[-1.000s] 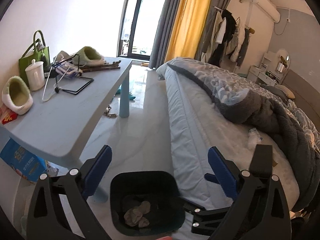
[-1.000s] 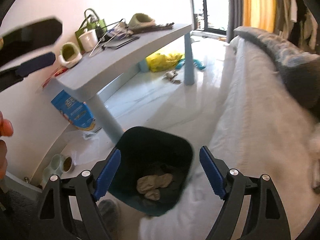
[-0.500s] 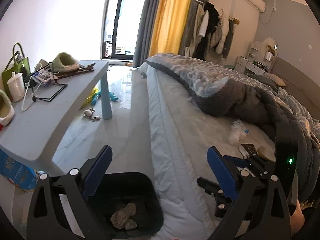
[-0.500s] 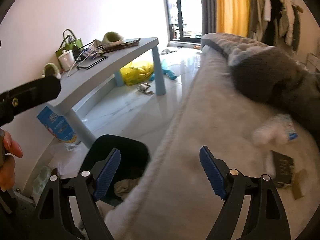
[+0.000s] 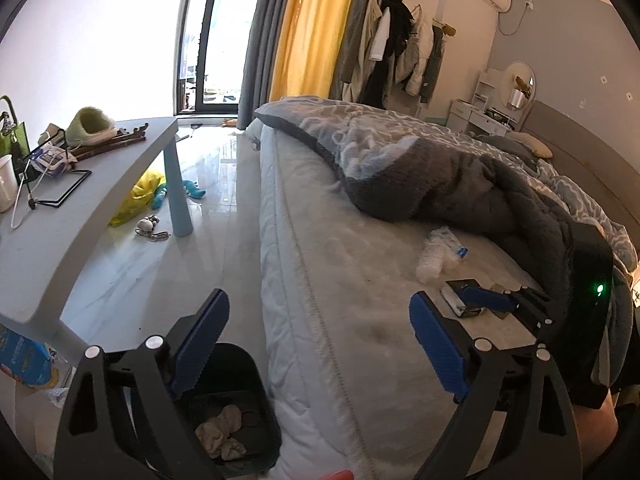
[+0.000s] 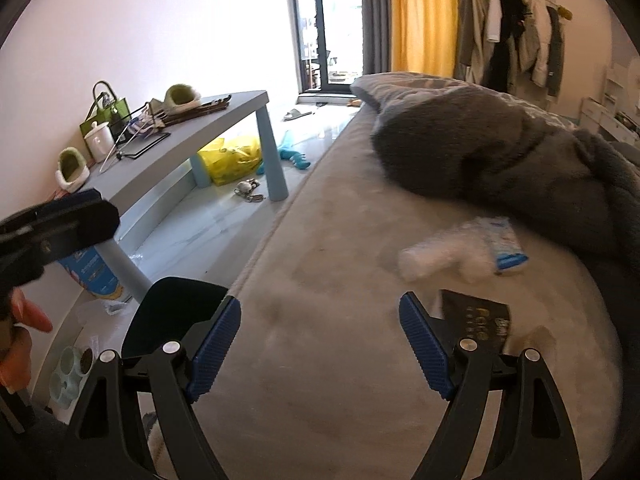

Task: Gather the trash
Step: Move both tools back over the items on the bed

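A second ago both views looked down into the black trash bin (image 5: 236, 408); now it sits at the lower left of each, on the floor against the bed (image 5: 340, 320), with crumpled paper (image 5: 222, 432) at its bottom. Both cameras have swung over to the mattress. The left gripper (image 5: 320, 344) has its jaws wide but closing, with nothing between them. The right gripper (image 6: 320, 344) is wide apart and empty, over the sheet. New in sight on the bed, below the grey blanket (image 6: 520, 168), lie a white tissue wad with a blue-printed pack (image 6: 460, 252) and, just nearer, a dark flat packet (image 6: 476, 316). The blue table (image 6: 192, 140) has shifted to the left.
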Tool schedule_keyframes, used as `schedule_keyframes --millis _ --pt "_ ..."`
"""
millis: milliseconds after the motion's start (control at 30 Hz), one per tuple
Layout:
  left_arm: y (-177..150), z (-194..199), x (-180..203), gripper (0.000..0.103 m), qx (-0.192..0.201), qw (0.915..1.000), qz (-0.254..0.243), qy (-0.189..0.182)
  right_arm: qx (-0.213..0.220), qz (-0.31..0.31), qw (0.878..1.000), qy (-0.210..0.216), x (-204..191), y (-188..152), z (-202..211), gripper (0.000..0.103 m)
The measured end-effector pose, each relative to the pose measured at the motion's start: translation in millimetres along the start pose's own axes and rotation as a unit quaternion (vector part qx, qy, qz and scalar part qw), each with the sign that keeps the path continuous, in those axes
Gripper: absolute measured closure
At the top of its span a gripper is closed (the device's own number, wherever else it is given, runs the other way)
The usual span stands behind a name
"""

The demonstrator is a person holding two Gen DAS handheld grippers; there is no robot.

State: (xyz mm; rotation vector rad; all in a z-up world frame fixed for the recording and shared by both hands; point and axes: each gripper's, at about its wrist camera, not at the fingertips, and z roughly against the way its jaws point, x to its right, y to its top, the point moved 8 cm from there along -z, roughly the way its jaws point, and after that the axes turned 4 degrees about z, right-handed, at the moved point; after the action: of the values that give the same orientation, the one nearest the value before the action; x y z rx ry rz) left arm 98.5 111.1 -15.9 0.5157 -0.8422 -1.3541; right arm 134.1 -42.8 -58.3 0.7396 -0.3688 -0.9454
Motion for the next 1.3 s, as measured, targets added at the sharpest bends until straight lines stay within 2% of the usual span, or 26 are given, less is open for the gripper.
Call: schedule_keyframes --millis 200,500,1067,1133,1200,1300 --pt "-3.0 -12.0 19.0 0.013 -0.008 0.9999 -0.004 -0.009 0.002 0.006 0.999 -0.032 31.9 -6.4 7.0 0.021" --pt "-5.3 -36.7 51.5 0.013 -0.021 0.9993 -0.011 -0.029 -0.002 -0.021 0.997 -0.073 97.0 -19.7 15.6 0.021" --pt "-18.7 -86.5 105.2 0.013 -0.052 0.9967 -0.015 -0.061 -0.038 -0.053 0.994 -0.087 166.2 -49.1 8.3 0.021" --pt "-20.0 -89.9 109.8 0.013 -0.055 0.9963 -0.015 -0.064 -0.049 -0.055 0.994 -0.084 170.7 -54.7 1.9 0.033" --pt "-20.8 -93.0 114.0 0.012 -0.057 0.9959 -0.017 -0.067 -0.06 -0.057 0.993 -0.079 172.2 -60.3 -3.8 0.04" --pt "-24.4 -98.3 120.0 0.012 -0.063 0.9953 -0.022 -0.07 -0.069 -0.064 0.993 -0.078 176.8 -66.0 -8.7 0.044"
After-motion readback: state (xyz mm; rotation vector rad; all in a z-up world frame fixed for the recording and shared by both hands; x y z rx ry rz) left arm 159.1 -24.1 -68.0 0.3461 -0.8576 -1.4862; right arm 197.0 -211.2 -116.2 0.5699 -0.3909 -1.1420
